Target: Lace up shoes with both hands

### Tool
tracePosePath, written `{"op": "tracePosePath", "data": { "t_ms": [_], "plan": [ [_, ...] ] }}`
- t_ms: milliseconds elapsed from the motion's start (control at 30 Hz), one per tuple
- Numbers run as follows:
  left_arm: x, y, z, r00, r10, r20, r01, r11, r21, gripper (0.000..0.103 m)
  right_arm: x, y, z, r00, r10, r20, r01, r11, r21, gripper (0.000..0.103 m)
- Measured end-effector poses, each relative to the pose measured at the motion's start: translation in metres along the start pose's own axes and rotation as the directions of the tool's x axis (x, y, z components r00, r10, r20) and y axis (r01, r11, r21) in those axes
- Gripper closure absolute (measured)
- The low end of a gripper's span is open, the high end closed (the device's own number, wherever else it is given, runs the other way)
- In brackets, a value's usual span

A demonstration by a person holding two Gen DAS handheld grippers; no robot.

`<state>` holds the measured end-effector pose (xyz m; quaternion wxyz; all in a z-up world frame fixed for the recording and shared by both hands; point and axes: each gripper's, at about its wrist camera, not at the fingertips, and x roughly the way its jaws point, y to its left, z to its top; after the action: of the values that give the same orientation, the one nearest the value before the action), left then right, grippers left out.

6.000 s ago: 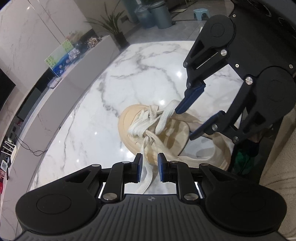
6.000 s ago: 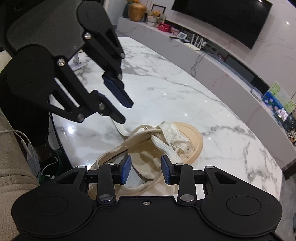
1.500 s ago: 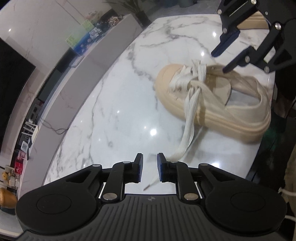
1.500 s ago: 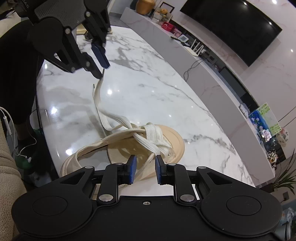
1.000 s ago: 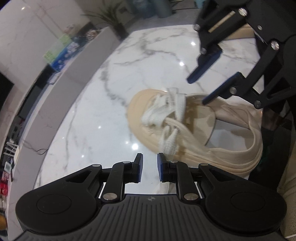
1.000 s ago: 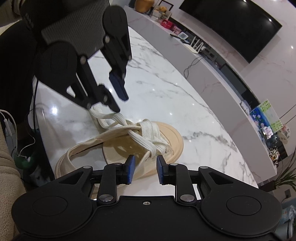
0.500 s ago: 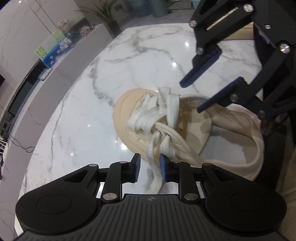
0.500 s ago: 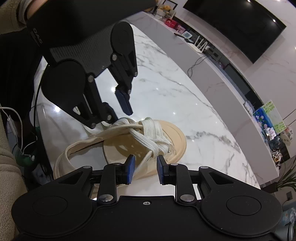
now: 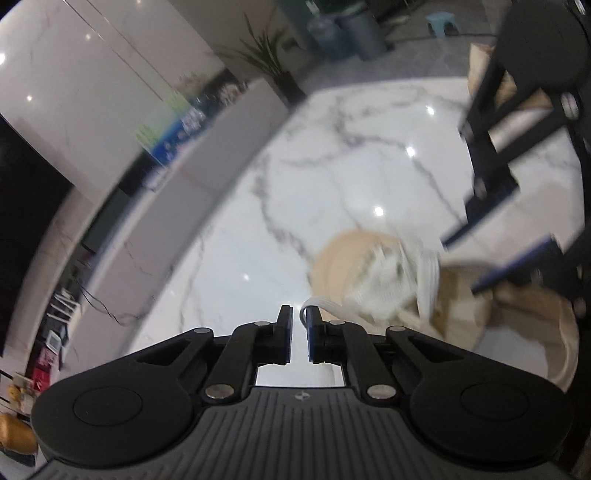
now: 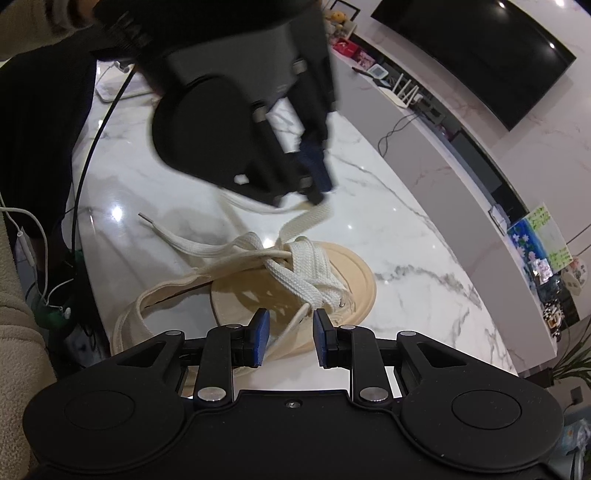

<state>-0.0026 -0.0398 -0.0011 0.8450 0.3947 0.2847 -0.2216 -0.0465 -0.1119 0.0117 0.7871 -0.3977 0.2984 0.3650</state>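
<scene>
White marble table (image 10: 388,206) with grey veins and bright ceiling-light reflections, long pale low cabinet (image 10: 461,147) at its far side, large dark television (image 10: 480,48) on marble-look wall, potted plant (image 9: 269,62) far off, grey bins (image 9: 354,29), small blue stool (image 9: 439,24)
</scene>
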Motion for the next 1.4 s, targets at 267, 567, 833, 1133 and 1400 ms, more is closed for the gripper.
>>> {"op": "tracePosePath", "data": {
  "t_ms": [267, 567, 833, 1133, 1400],
  "plan": [
    [-0.01, -0.015, 0.022, 0.99, -0.103, 0.093, 0.097, 0.993, 0.059, 0.096, -0.009, -0.002, -0.004, 1.0, -0.016, -0.005, 0.016, 1.0, -0.004, 0.08],
    [-0.019, -0.028, 0.007, 0.99, -0.137, 0.037, 0.134, 0.988, 0.08, 0.095, -0.017, -0.005, -0.007, 1.0, -0.028, -0.007, 0.028, 1.0, 0.012, 0.077],
    [-0.021, -0.021, -0.013, 0.994, -0.098, -0.039, 0.1, 0.994, 0.049, 0.095, -0.021, -0.006, -0.001, 0.999, -0.015, 0.032, 0.015, 1.0, 0.002, 0.077],
    [-0.007, -0.015, -0.032, 0.987, -0.085, -0.139, 0.089, 0.996, 0.023, 0.094, -0.015, -0.002, -0.001, 1.0, -0.003, 0.029, 0.004, 1.0, -0.015, 0.077],
    [0.006, -0.019, -0.042, 0.982, -0.088, -0.17, 0.096, 0.994, 0.042, 0.076, -0.011, -0.002, 0.0, 1.0, 0.005, 0.011, -0.005, 1.0, -0.011, 0.077]
  ]
}}
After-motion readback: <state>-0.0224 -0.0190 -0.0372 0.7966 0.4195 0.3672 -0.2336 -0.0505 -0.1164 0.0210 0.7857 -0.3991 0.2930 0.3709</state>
